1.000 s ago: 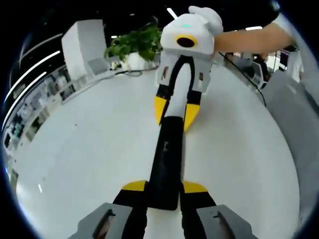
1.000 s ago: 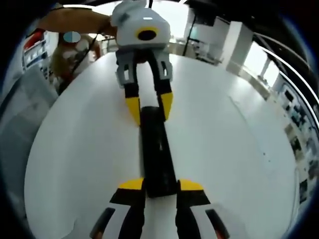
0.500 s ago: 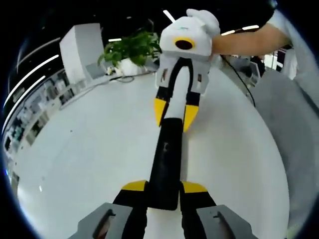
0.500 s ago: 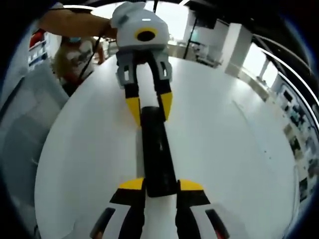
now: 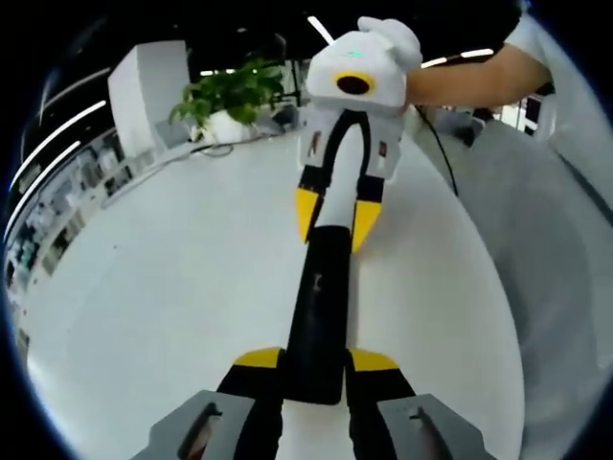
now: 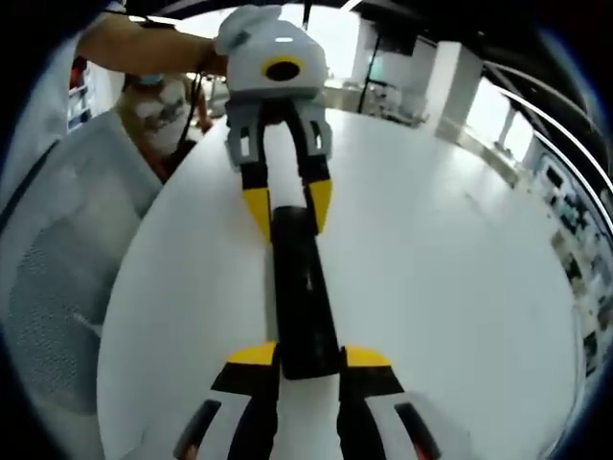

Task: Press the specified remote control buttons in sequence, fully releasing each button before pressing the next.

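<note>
Both grippers clamp the remote control, one per end.
Left gripper (image 5: 314, 369) pinches the near end of the remote control (image 5: 321, 307); right gripper (image 5: 331, 213) grips the far end at 12 o'clock. Long axis runs jaw to jaw above the white table (image 5: 172, 287). No jaw free to press; neither looks nearer.

the long black remote control (image 5: 321, 311) lies on the round white table (image 5: 172, 287), one end between the left gripper (image 5: 316, 369) jaws, the other between the right gripper (image 5: 332, 218) jaws, a leafy green potted plant (image 5: 225, 96) behind.
</note>
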`<move>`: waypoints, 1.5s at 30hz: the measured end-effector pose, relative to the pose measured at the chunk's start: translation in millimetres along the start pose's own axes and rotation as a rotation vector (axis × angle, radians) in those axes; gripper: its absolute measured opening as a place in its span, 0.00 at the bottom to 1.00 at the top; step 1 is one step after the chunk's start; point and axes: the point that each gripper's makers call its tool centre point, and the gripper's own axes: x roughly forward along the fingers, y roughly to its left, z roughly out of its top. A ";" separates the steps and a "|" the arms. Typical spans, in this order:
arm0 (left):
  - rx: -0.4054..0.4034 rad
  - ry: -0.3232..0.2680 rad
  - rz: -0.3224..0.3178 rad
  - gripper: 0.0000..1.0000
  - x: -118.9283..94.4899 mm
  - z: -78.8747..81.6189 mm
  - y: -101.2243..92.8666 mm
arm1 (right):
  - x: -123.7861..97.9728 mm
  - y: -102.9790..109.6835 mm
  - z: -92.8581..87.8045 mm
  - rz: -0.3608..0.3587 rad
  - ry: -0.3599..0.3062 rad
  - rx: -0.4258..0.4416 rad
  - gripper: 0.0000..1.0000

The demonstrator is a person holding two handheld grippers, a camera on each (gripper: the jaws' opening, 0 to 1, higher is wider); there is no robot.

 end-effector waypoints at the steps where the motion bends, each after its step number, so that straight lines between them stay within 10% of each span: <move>1: -0.001 0.001 0.001 0.24 -0.3 0.0 -0.7 | -0.3 0.8 -0.2 -0.001 -0.001 0.001 0.19; 45: 0.041 0.057 -0.011 0.23 6.8 -8.5 -13.7 | 5.6 13.5 -6.9 0.028 0.060 -0.036 0.20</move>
